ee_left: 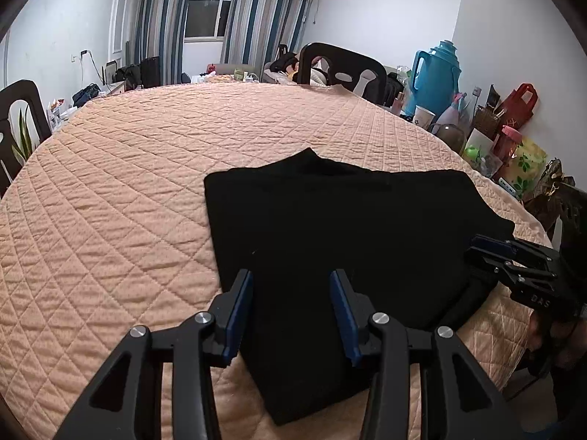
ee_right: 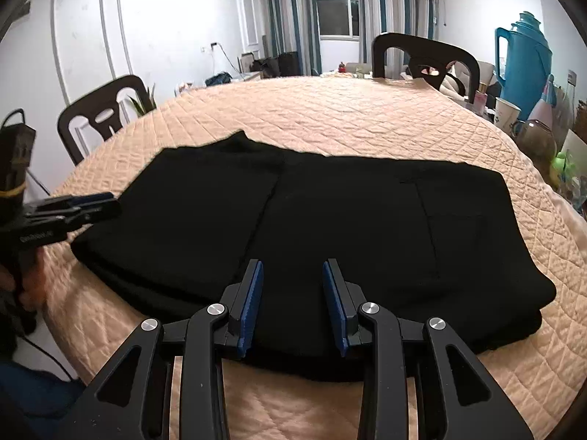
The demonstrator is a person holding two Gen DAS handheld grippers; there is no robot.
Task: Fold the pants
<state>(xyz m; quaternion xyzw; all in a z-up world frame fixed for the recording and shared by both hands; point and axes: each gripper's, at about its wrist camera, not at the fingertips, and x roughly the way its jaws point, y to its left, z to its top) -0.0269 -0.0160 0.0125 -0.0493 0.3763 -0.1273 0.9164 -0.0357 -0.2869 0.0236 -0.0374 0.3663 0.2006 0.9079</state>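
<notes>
- Where the left wrist view looks along its own fingers, the left gripper [ee_left: 291, 315] hovers over the near left part of the pants [ee_left: 348, 234], its blue pads [ee_left: 239, 315] spread apart with nothing between them.
- Same view: the black pants lie folded flat on the quilt [ee_left: 121, 190], toward its near right edge; one pointed corner of cloth sticks out at the far side of the pants.
- Same view: the right gripper [ee_left: 488, 249] sits at the right edge of the pants, seen side-on; whether its jaws are apart or together cannot be told.
- Same view: a blue flask [ee_left: 436, 73] stands beyond the pants to the right, a chair [ee_left: 341, 66] behind them.
- Right wrist view: the right gripper [ee_right: 292, 302] hovers over the near edge of the pants [ee_right: 330, 220], pads [ee_right: 251, 300] apart, gripping nothing.
- Right wrist view: the left gripper [ee_right: 99, 201] reaches in at the left edge of the pants; its jaws' stance cannot be told from this view.
</notes>
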